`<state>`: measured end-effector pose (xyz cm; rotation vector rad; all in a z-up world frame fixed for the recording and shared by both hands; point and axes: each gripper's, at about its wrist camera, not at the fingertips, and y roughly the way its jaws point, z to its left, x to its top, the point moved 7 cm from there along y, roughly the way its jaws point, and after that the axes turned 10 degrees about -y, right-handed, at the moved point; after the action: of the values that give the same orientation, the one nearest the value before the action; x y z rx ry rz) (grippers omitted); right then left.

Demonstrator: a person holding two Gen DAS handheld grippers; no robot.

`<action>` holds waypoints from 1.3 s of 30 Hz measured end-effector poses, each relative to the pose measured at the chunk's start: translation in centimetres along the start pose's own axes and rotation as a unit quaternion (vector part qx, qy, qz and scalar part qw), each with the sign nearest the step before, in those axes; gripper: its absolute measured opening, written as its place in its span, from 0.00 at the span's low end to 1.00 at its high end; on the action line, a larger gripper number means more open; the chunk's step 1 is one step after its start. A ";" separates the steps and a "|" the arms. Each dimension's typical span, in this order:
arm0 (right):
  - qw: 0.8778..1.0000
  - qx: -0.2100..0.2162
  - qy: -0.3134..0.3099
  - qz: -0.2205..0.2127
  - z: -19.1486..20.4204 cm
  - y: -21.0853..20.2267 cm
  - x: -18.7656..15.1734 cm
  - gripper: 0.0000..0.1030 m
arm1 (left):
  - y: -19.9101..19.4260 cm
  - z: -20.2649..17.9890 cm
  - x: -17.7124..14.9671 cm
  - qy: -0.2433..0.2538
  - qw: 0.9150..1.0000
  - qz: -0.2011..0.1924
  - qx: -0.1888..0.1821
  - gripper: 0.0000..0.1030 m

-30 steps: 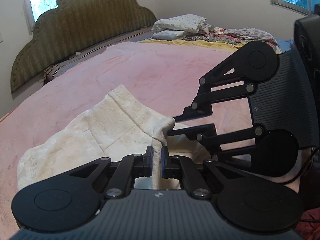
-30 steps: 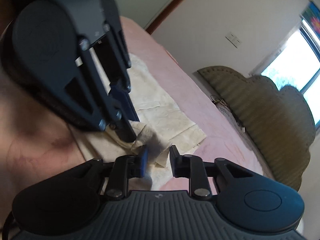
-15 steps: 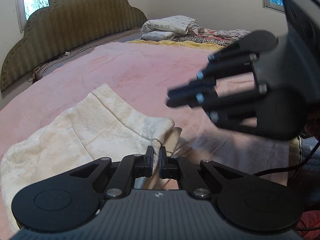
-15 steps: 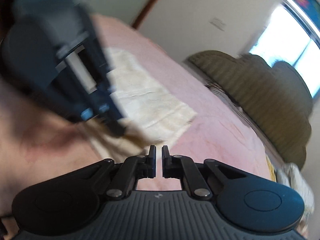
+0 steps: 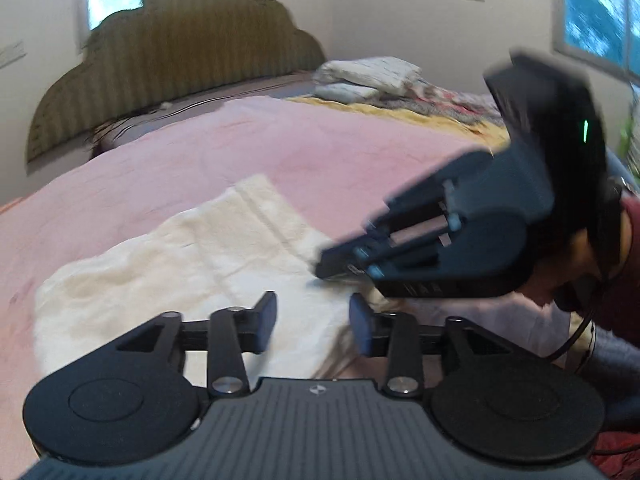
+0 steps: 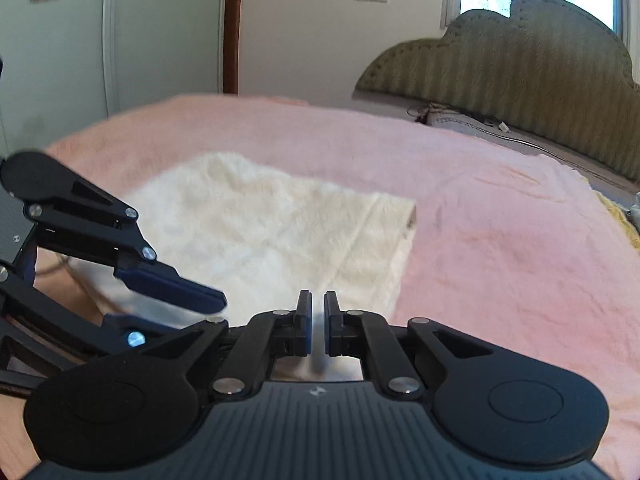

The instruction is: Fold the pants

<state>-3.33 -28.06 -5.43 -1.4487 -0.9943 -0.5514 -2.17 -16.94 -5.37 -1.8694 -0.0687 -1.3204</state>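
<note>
The cream pants [image 5: 192,264] lie folded flat on the pink blanket [image 5: 320,148]; they also show in the right wrist view [image 6: 264,232]. My left gripper [image 5: 313,320] is open and empty just above the near edge of the pants; it appears at the left of the right wrist view [image 6: 176,304]. My right gripper [image 6: 317,322] has its jaws almost together with nothing visible between them, over the near right edge of the pants. It shows in the left wrist view [image 5: 332,266], low over the pants' right corner.
An olive scalloped headboard [image 5: 176,64] stands at the far end of the bed. Folded linens and patterned bedding [image 5: 368,76] lie at the back right. A wardrobe [image 6: 100,40] and door frame stand beyond the bed's far side. The person's red sleeve [image 5: 624,264] is at right.
My left gripper has opened and let go of the pants' edge, which now lies flat. My right gripper, open a second ago, has shut and swung down beside the left one.
</note>
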 end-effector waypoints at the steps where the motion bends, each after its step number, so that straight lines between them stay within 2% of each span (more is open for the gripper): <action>1: 1.000 -0.001 -0.015 0.023 0.3 0.8 -0.4 0.05 | -0.8 1.3 0.1 -0.019 1.000 -0.006 0.013 0.52; 2: 0.998 -0.009 -0.037 0.040 0.6 1.3 -1.2 0.05 | -1.5 2.7 0.1 -0.035 0.999 -0.009 0.031 0.58; 3: 0.999 -0.010 -0.035 0.036 0.7 1.2 -1.4 0.06 | -2.2 4.1 0.1 -0.048 0.997 -0.014 0.053 0.63; 4: 1.000 -0.005 -0.013 0.028 0.4 0.8 -1.3 0.06 | -3.1 5.9 0.1 -0.064 0.995 -0.023 0.078 0.66; 6: 0.999 -0.007 0.037 0.002 -0.9 0.1 -0.6 0.06 | -4.6 9.3 0.0 -0.105 0.987 -0.035 0.113 0.80; 8: 0.995 -0.011 0.097 -0.011 -2.9 0.1 -0.3 0.10 | -5.7 13.1 -0.2 -0.176 0.974 -0.037 0.141 0.83; 9: 0.993 -0.004 0.120 -0.008 -3.8 0.6 -0.5 0.13 | -6.0 14.9 -0.3 -0.218 0.965 -0.040 0.142 0.83; 11: 0.986 0.012 0.168 0.007 -5.6 2.0 -1.5 0.21 | -5.7 17.8 -0.7 -0.288 0.951 -0.017 0.108 0.83; 12: 0.980 0.018 0.195 0.014 -6.4 2.8 -2.1 0.29 | -5.2 18.8 -1.1 -0.318 0.943 0.001 0.093 0.83; 13: 0.974 0.026 0.224 0.015 -7.2 3.2 -2.6 0.40 | -4.7 19.6 -1.5 -0.342 0.937 0.014 0.075 0.83; 15: 0.965 0.045 0.258 0.004 -8.0 3.4 -3.0 0.50 | -3.8 20.5 -2.2 -0.375 0.926 0.033 0.031 0.83; 17: 0.956 0.080 0.280 0.007 -8.1 3.9 -3.5 0.51 | -2.6 20.9 -2.9 -0.400 0.915 0.054 -0.014 0.84; 19: 0.941 0.128 0.313 0.007 -8.1 4.8 -4.0 0.54 | -1.4 21.4 -3.4 -0.425 0.902 0.063 -0.044 0.84; 20: 0.935 0.145 0.323 -0.001 -8.2 5.0 -4.0 0.56 | -1.0 21.2 -3.5 -0.426 0.901 0.061 -0.061 0.85; 21: 0.929 0.159 0.334 -0.003 -8.4 5.3 -4.0 0.57 | -0.7 21.4 -3.4 -0.427 0.899 0.057 -0.071 0.85; 24: 0.915 0.195 0.354 -0.010 -9.0 6.5 -3.7 0.57 | 0.2 21.4 -3.2 -0.448 0.887 0.048 -0.099 0.90; 26: 0.909 0.203 0.363 -0.020 -9.4 7.2 -3.5 0.56 | 0.9 21.3 -3.1 -0.462 0.881 0.039 -0.092 0.85; 27: 0.911 0.198 0.362 -0.020 -9.4 7.5 -3.4 0.51 | 0.8 21.1 -2.9 -0.463 0.883 0.033 -0.077 0.77; 28: 0.915 0.191 0.354 -0.017 -9.3 7.7 -3.3 0.44 | 0.8 20.9 -2.9 -0.456 0.888 0.032 -0.061 0.69; 29: 0.921 0.185 0.343 -0.017 -9.0 7.5 -3.1 0.42 | 0.8 20.7 -2.8 -0.436 0.898 0.037 -0.036 0.48; 30: 0.925 0.181 0.332 -0.020 -8.6 7.3 -3.0 0.37 | 0.7 20.3 -2.8 -0.415 0.909 0.040 -0.009 0.36; 31: 0.927 0.178 0.328 -0.024 -8.4 6.9 -2.9 0.33 | 0.4 20.0 -2.8 -0.399 0.916 0.037 0.007 0.29; 33: 0.928 0.178 0.326 -0.038 -8.2 6.1 -2.6 0.27 | -0.5 19.3 -2.3 -0.383 0.924 0.021 0.012 0.13; 36: 0.932 0.180 0.309 -0.058 -7.8 4.9 -1.0 0.22 | -2.2 18.6 -1.1 -0.351 0.936 -0.003 0.030 0.09; 39: 0.944 0.174 0.271 -0.068 -7.2 4.2 1.4 0.22 | -3.9 18.1 0.5 -0.315 0.947 -0.031 0.050 0.09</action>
<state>2.48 -34.21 -5.46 -0.8461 -0.7045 -0.7807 9.94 -2.87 -4.61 -2.1418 -0.5179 -0.6927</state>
